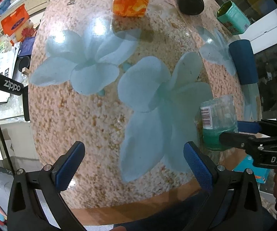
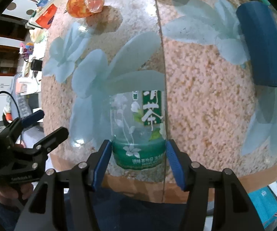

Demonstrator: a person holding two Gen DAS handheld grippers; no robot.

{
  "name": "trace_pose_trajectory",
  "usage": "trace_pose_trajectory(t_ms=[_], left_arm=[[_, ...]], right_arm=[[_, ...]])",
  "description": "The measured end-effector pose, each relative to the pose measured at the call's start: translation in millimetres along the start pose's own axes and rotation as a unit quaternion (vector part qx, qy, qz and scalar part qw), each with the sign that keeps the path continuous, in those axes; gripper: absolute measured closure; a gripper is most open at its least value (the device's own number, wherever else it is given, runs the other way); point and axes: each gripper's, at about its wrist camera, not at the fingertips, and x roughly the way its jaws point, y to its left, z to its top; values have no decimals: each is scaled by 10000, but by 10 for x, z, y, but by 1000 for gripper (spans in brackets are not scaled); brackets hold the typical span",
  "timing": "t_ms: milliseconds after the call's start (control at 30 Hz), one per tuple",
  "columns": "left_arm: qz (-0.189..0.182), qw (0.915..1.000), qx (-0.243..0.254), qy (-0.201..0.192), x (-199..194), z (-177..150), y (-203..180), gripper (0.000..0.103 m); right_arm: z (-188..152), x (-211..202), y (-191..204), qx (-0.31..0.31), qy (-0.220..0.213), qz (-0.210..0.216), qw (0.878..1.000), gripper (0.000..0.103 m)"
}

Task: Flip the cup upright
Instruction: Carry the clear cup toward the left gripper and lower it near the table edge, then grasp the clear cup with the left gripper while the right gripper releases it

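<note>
Two blue pads of my right fingers (image 2: 138, 158) bracket the clear cup (image 2: 138, 127) near the table's (image 2: 205, 96) front edge, seemingly touching; I'd squeeze firmly before rotating it upright. My left fingers (image 1: 134, 165) hang wide, empty.

left wrist: above table (image 1: 103, 119), facing across | right wrist: low, close on cup (image 2: 138, 127) | shared: cup, tabletop

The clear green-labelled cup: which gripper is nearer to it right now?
Right. The right gripper has its fingers on either side of the cup, apparently gripping it. The left gripper is open over bare tabletop, off to the cup's left.
</note>
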Motion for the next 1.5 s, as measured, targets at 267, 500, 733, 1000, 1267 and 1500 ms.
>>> trace_pose_trajectory(t_ms=[267,500,733,1000,1267,1500], left_arm=[[-72,9999,-90,60,-24,-2,46,0],[-226,9997,-17,135,-20,-24,33,0],[-566,9980,-74,267,14,-63,-21,0],[-1037,9941,-198,265,-185,6,-227,0],[-979,9943,-306,272,-260,177,-629,0],[-538,9951,-588,585,-41,303,-924,0]], right_arm=[[-14,71,69,42,-48,-28,10000,20],[-33,-32,46,51,-275,-133,9995,11],[-167,-229,51,189,-602,-191,9978,10],[-387,-753,120,85,-1228,-370,9917,8],[-459,-1048,-75,118,-1534,-299,9876,7],[-401,-1136,-393,-34,-1506,-106,9885,7]])
